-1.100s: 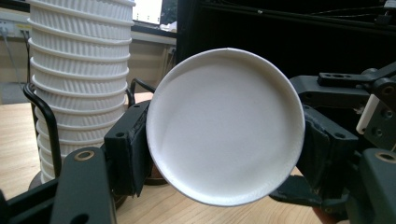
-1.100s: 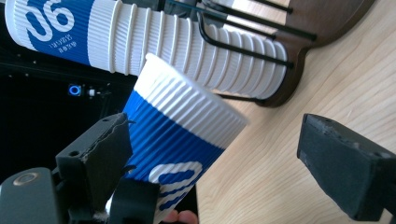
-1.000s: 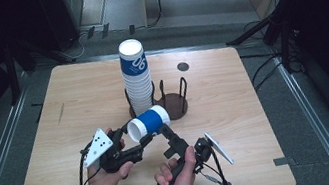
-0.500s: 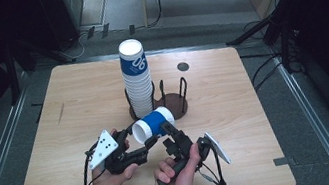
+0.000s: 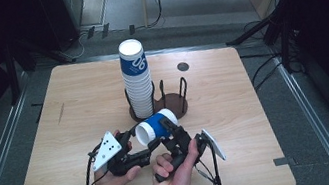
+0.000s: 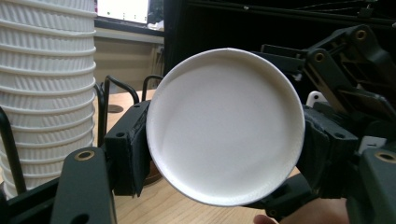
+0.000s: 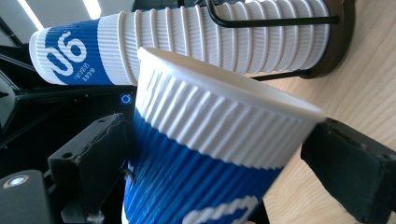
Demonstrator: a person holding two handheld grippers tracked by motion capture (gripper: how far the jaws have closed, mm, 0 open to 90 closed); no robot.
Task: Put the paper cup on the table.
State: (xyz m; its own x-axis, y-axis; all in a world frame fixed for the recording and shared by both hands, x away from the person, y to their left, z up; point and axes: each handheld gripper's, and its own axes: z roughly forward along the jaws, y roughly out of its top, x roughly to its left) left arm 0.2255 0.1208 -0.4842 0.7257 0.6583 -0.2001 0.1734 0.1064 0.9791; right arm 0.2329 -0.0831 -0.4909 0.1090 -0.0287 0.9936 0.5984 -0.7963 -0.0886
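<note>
Held lying on its side just below the middle of the high view: a blue-and-white ribbed paper cup [image 5: 156, 126], white end toward the lower left, raised above the wooden table [image 5: 78, 107]. Clamped at that white end by the left gripper [image 5: 144, 148], jaws pressed against both sides of the cup's round white bottom, which faces the camera at the centre of the left gripper view [image 6: 225, 126]. Further toward the blue end, the right gripper [image 5: 173, 132], jaws set either side of the cup and just been opening; in the right gripper view [image 7: 219, 154] the left jaw lies close against the blue wall at lower left, while the right jaw stands clear of the white rim at the right edge, a gap showing between pad and cup. Part of a white printed mark visible on the blue band at the bottom of that view, too cropped to read.

Behind, at upper centre of the high view, a tall stack of paper cups [image 5: 136, 79] standing in a dark wire cup holder [image 5: 174, 102]. On the top cup's blue band, large white characters reading like "06" or "u6", with a line of small print beneath, too fine to read [image 7: 70, 53]. Small dark round mark on the table [image 5: 182, 66] to the upper right of the stack.
</note>
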